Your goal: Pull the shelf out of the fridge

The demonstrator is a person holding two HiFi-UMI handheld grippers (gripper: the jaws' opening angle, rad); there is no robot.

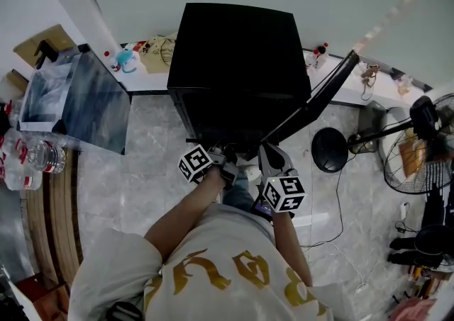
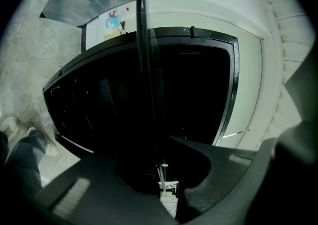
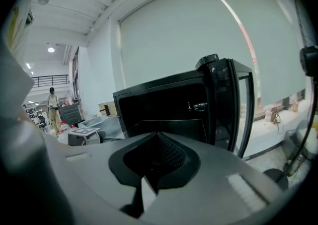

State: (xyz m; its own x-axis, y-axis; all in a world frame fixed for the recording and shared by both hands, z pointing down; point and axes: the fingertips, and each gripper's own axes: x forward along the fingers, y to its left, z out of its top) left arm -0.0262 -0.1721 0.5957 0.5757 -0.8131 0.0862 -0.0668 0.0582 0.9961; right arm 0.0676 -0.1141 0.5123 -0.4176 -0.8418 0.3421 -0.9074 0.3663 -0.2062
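Left tongs (image 2: 161, 172) clamp the shelf (image 2: 143, 45) at the fridge (image 1: 241, 50) mouth; right tongs (image 3: 148, 183) are closed, empty. Pull straight out, level.

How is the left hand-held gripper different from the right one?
The left hand-held gripper pinches the edge of the thin shelf; the right hand-held gripper holds nothing. The left one is closer to the open fridge than the right one. Both have shut jaws and carry a marker cube.
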